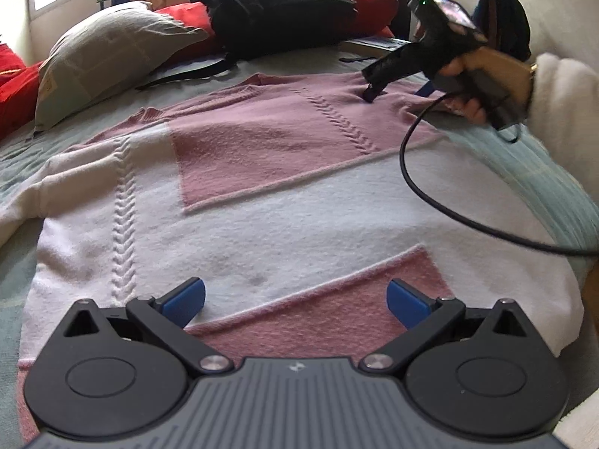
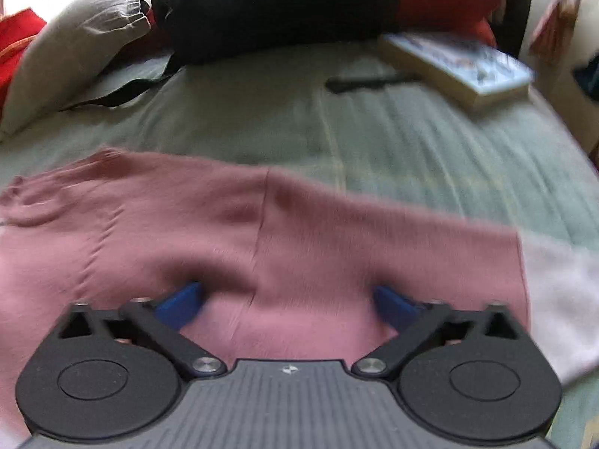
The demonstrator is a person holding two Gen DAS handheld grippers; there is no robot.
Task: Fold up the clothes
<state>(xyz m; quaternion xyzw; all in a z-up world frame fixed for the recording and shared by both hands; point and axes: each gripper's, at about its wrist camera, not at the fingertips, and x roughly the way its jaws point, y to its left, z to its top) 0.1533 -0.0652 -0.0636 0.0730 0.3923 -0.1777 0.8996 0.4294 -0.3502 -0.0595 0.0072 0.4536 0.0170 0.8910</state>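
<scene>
Two grippers: left gripper (image 1: 295,299) and right gripper (image 2: 286,301), jaws wide, holding nothing.
Sweater (image 1: 262,187): soft, light knit, drapes.
Hold: shoulder seam, frame centre.

One pink-and-white knit sweater (image 1: 262,172) on one green bedspread (image 2: 374,142); two handheld grippers, left gripper (image 1: 295,301) and right gripper (image 2: 288,305). One grey pillow (image 1: 105,56), one black backpack (image 1: 277,7), one book (image 2: 460,67), one small dark object (image 2: 367,80) beside it, too blurred to name. Red cushions or bedding (image 1: 183,15) behind, at least two pieces, exact count unclear; one black cable (image 1: 423,187).
</scene>
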